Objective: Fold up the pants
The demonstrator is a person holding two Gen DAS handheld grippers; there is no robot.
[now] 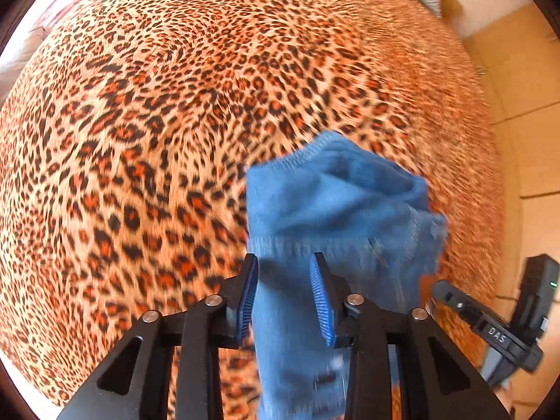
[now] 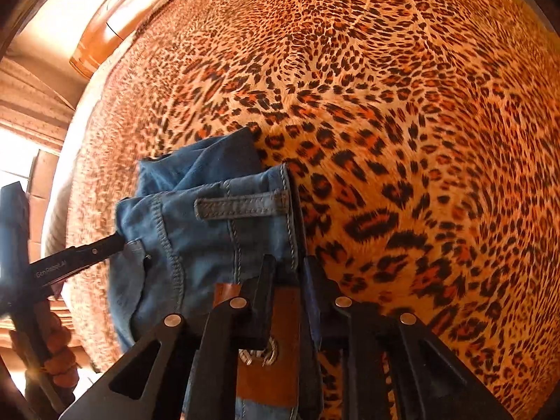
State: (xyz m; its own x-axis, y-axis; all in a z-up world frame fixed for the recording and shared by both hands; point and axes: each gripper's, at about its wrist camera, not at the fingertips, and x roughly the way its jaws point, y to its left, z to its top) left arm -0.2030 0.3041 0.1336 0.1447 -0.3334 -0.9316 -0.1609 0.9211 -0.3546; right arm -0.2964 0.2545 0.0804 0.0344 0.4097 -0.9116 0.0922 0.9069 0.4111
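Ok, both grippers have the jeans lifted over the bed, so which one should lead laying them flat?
Probably the right gripper. It clamps the jeans at the waistband by the belt loop, a firm edge to steer by. The left gripper only pinches bunched, blurred cloth above the leopard bedspread.

- Blue denim jeans [image 1: 336, 210], left wrist view: a bunched fold of fabric, raised above the leopard-print blanket [image 1: 157, 122]. An overlocked inner seam runs along the upper edge, from about 11 o'clock to 3 o'clock of the bundle. The cloth hangs down toward 6 o'clock, passing between the blue ribbed pads [image 1: 322, 301].
- Jeans [image 2: 210, 231], right wrist view: the waistband end, crumpled, with a belt loop [image 2: 241, 206] lying across it and pale topstitched seams. A brown leather patch [image 2: 273, 360] with metal eyelets sits at 6 o'clock. The waistband edge is pinched between the black fingers [image 2: 266, 290]; darker inner fabric shows at 12 o'clock.
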